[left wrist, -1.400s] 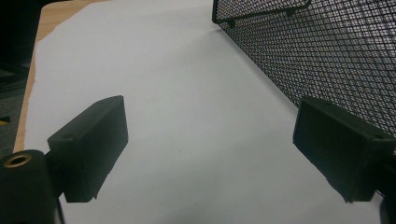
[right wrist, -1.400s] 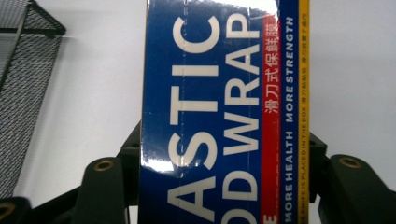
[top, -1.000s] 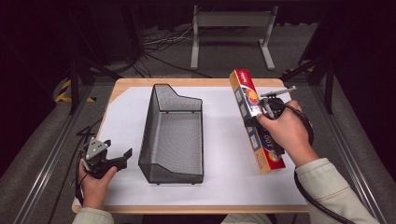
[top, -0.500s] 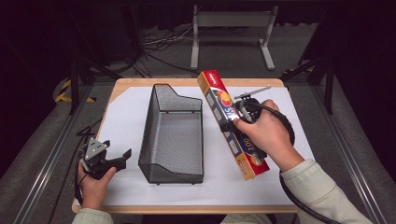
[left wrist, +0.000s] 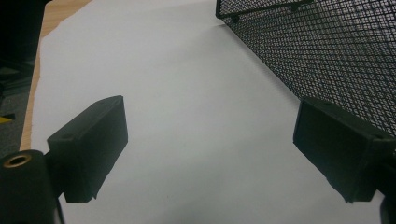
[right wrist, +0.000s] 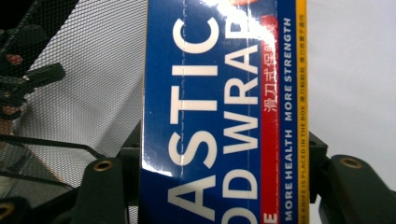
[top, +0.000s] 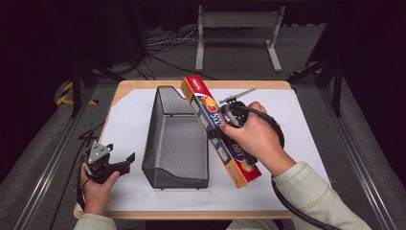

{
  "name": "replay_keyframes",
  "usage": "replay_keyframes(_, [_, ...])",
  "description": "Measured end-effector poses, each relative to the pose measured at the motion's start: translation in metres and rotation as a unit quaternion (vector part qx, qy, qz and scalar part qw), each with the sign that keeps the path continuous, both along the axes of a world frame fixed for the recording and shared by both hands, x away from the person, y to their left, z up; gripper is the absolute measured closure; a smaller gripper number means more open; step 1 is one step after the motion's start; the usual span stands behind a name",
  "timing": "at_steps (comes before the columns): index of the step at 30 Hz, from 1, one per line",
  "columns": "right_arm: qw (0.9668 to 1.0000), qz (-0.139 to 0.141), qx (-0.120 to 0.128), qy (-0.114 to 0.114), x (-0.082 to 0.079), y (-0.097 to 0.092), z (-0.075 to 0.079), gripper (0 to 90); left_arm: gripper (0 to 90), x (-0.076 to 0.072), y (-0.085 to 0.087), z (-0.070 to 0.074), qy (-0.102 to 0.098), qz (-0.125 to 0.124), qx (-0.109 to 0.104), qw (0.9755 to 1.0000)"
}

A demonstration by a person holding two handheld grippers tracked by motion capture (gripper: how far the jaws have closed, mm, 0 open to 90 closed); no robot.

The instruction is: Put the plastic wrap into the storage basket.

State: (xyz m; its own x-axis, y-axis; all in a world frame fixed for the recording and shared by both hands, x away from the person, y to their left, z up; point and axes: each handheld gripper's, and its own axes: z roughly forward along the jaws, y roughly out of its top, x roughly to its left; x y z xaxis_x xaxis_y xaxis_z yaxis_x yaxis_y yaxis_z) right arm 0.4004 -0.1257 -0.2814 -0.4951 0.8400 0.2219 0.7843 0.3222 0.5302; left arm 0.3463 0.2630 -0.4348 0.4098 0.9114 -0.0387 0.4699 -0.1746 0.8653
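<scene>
A long plastic wrap box [top: 218,128], blue with red and yellow edges, hangs tilted over the right rim of a black wire mesh basket [top: 176,139]. My right gripper [top: 221,130] is shut on the box near its middle; in the right gripper view the box [right wrist: 224,112] sits between both jaws, with the basket's mesh [right wrist: 88,84] behind it at left. My left gripper [top: 125,162] rests open at the table's front left, beside the basket. In the left gripper view its jaws stand wide apart over white paper, the basket wall [left wrist: 322,60] at right.
White paper [top: 297,129] covers the wooden table [top: 143,85]. A metal stand [top: 237,28] and cables lie on the floor beyond the far edge. Dark rails run along both sides of the table.
My right gripper has carried the plastic wrap box leftward from the table's right side, so its far end now reaches over the basket. The left gripper has stayed put.
</scene>
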Motion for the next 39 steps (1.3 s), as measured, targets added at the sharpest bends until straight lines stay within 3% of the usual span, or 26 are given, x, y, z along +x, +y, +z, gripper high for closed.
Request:
replay_keyframes(4, [0.9999, 0.006, -0.009, 0.007, 0.002, 0.015, -0.003, 40.9, 10.9, 0.000, 0.000, 0.000, -0.001, 0.000, 0.002, 1.0000])
replay_keyframes(14, [0.9991, 0.032, -0.028, 0.000, 0.004, 0.041, -0.012, 40.9, 10.9, 0.000, 0.001, 0.000, -0.002, 0.000, 0.002, 1.0000])
replay_keyframes(20, [0.9987, 0.027, -0.043, -0.004, 0.006, 0.050, -0.017, 40.8, 10.9, 0.000, 0.000, 0.000, -0.001, 0.000, 0.003, 1.0000])
replay_keyframes(31, [0.9981, 0.013, -0.060, 0.009, 0.009, 0.066, -0.030, 40.7, 11.0, 0.000, 0.000, 0.000, 0.001, -0.003, 0.005, 1.0000])
replay_keyframes(39, [0.9961, 0.002, -0.085, 0.021, 0.013, 0.080, -0.039, 40.6, 11.2, 0.001, 0.000, 0.000, 0.002, -0.005, 0.008, 1.0000])
